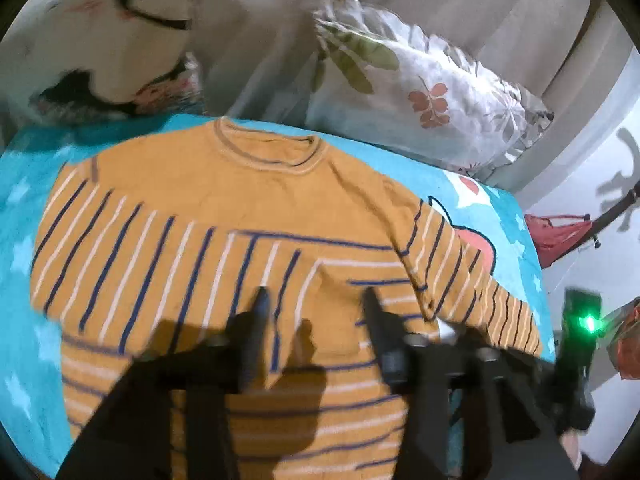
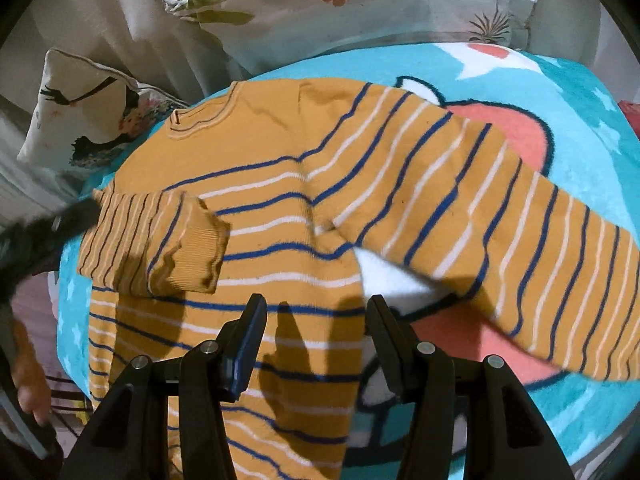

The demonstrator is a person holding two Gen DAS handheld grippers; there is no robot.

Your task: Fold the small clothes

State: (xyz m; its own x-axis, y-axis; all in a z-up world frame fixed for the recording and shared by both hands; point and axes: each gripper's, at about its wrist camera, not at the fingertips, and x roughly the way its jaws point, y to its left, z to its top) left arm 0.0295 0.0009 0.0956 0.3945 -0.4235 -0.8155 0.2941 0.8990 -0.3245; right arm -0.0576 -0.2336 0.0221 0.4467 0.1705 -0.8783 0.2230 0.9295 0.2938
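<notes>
Both hand-held grippers, left (image 1: 316, 300) and right (image 2: 316, 308), hovered released over the striped sweater (image 2: 280, 184); right sleeve (image 2: 500, 216) needed pinching near the cuff, folded flat across.

2 pillows (image 2: 360, 4) on cartoon blanket (image 2: 580, 128)

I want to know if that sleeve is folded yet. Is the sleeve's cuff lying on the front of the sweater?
Touching. In the right wrist view the cuff of the folded-in sleeve lies flat on the striped body of the sweater, covering its stripes with no blanket showing between.
</notes>
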